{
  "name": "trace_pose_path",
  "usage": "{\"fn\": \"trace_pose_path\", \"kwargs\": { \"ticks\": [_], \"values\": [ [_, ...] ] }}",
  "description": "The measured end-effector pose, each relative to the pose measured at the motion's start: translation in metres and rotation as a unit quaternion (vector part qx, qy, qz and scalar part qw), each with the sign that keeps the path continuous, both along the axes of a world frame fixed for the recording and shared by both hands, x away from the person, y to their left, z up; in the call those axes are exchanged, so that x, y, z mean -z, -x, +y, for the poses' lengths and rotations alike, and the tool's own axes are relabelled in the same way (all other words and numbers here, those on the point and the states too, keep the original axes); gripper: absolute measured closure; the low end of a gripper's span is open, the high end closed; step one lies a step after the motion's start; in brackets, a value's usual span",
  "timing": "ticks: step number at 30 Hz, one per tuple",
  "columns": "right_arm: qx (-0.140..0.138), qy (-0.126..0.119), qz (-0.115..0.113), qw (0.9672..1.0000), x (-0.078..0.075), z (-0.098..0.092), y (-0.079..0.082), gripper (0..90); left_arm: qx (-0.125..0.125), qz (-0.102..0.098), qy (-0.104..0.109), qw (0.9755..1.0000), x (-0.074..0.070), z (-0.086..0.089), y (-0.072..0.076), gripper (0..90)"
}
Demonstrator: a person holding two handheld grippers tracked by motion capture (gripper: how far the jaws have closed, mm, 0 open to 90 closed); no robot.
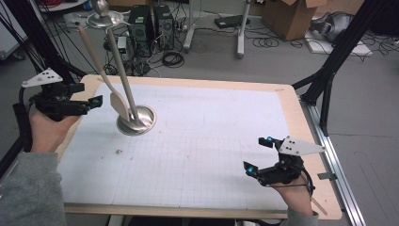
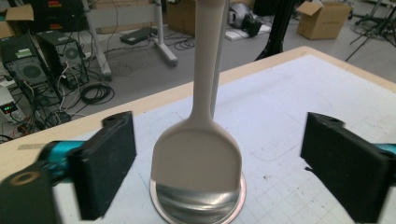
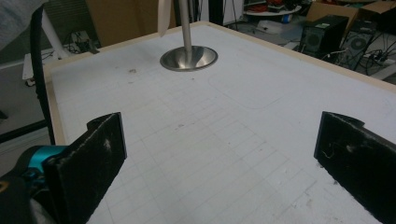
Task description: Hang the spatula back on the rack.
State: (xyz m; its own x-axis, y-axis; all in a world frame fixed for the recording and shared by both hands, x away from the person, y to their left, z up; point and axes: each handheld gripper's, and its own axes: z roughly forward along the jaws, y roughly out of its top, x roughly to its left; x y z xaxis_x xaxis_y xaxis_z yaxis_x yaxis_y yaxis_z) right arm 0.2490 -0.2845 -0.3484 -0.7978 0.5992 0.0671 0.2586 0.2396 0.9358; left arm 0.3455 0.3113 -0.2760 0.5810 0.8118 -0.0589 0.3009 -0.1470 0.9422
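Hanging: 1 spatula (image 1: 118, 104), 1 stand (image 1: 137, 120)

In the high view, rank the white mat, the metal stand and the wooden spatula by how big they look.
1. White mat, by far the largest.
2. Metal stand, tall pole on a round base.
3. Wooden spatula, almost as long but slimmer; a close call.

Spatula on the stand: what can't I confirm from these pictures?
- Hook end of the wooden spatula: cut off by the top edge in the left gripper view; too small and blurred in the high view.
- Whether its blade touches the stand base: the blade hides it.
- Stand pole top: cut off in the right gripper view.
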Motion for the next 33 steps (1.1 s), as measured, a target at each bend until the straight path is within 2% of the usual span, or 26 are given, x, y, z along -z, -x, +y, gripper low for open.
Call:
{"fn": "trace_pose_path", "kwargs": {
  "ticks": [2, 5, 12, 17, 22, 27, 31, 33],
  "values": [
    [-0.003, -0.001, 0.002, 1.0000, -0.001, 0.002, -0.001, 1.3, 0.012, -0.001, 0.003, 0.9999, 0.001, 0.000, 0.005, 5.3],
    [-0.007, 0.000, -0.003, 1.0000, -0.001, 0.005, -0.004, 1.3, 0.028, -0.003, 0.013, 0.9995, 0.003, -0.001, 0.011, 5.3],
    [-0.016, 0.003, -0.002, 0.9999, -0.001, 0.012, -0.009, 1.3, 0.031, -0.013, 0.019, 0.9992, 0.006, 0.000, 0.026, 5.3],
    [-0.018, 0.000, -0.002, 0.9998, -0.002, 0.013, -0.011, 1.3, 0.025, -0.010, 0.025, 0.9993, 0.013, 0.003, 0.035, 5.3],
    [-0.022, 0.000, -0.002, 0.9998, -0.002, 0.016, -0.014, 1.3, 0.024, -0.010, 0.024, 0.9994, 0.020, 0.006, 0.045, 5.3],
    [-0.025, 0.002, -0.002, 0.9997, -0.001, 0.019, -0.016, 1.3, 0.021, -0.021, 0.017, 0.9994, 0.023, 0.007, 0.058, 5.3],
    [-0.024, -0.001, -0.006, 0.9997, -0.002, 0.020, -0.017, 1.3, 0.040, -0.027, 0.030, 0.9984, 0.025, 0.005, 0.072, 5.3],
    [-0.024, -0.003, -0.006, 0.9997, -0.003, 0.019, -0.017, 1.3, 0.042, -0.037, 0.022, 0.9982, 0.026, 0.001, 0.080, 5.3]
  ]
}}
